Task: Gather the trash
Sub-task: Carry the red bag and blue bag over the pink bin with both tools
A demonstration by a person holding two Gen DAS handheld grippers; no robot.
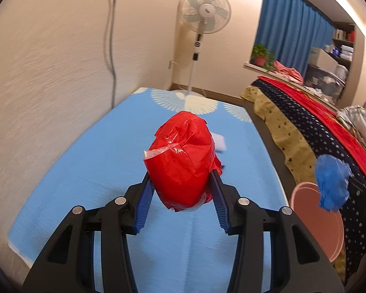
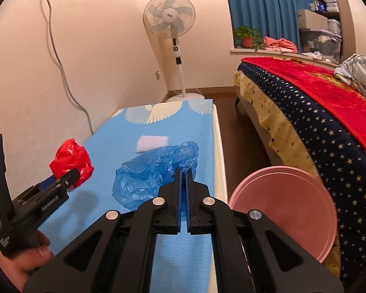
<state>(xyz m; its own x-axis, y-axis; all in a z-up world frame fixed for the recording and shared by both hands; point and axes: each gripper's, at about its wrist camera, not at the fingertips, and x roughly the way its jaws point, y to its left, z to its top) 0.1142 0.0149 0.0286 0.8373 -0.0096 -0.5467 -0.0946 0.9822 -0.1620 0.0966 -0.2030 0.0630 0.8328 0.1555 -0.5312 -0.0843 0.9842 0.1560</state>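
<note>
My left gripper (image 1: 181,178) is shut on a crumpled red plastic wad (image 1: 183,161), held above the light blue mattress (image 1: 85,183). The right wrist view shows that same red wad (image 2: 72,157) at the left, in the left gripper (image 2: 70,173) carried by a hand. My right gripper (image 2: 183,171) is shut on a thin blue plastic bag (image 2: 153,171), which hangs in front of the fingers over the mattress (image 2: 114,210). In the left wrist view the blue bag (image 1: 331,183) floats at the right above a pink basin (image 1: 314,217). A white folded piece (image 2: 151,142) lies flat on the mattress farther back.
The pink basin (image 2: 283,210) stands on the dark floor between the mattress and a bed with a star-patterned cover (image 2: 317,131). A standing fan (image 2: 169,22) is in the corner, a cable (image 2: 61,66) runs down the wall, and a potted plant (image 2: 247,37) sits on the sill.
</note>
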